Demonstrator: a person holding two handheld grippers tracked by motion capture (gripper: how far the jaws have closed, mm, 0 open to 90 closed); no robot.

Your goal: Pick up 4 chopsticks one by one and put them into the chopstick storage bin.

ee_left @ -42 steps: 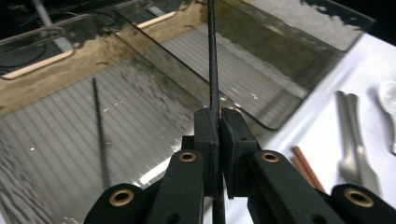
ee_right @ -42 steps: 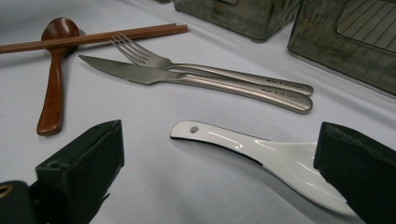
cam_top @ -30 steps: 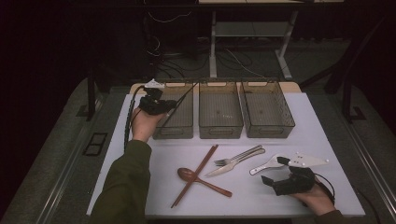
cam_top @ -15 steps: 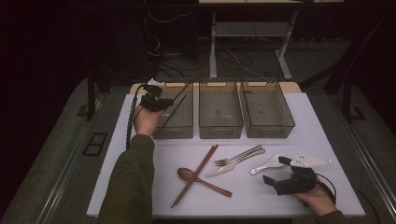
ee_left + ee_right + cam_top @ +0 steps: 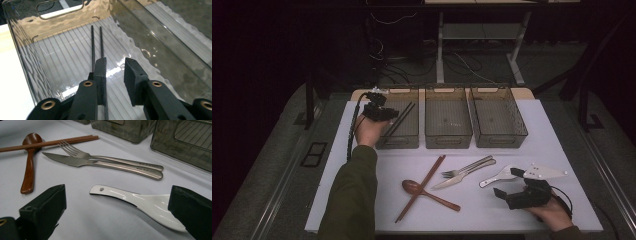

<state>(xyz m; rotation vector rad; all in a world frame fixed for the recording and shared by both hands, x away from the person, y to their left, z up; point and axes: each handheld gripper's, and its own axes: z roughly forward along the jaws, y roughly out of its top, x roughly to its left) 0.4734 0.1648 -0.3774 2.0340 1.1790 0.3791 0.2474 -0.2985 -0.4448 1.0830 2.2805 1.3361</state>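
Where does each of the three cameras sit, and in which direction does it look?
High view: above the person's side, looking forward and down on the white table; both forearms show, with left gripper and right gripper.
Left gripper view: on the left gripper, looking into the left bin at black chopsticks; its jaws have just been opening.
Right gripper view: on the right gripper, low over the table, facing the white spoon.
Shared: the white spoon also appears in the high view.
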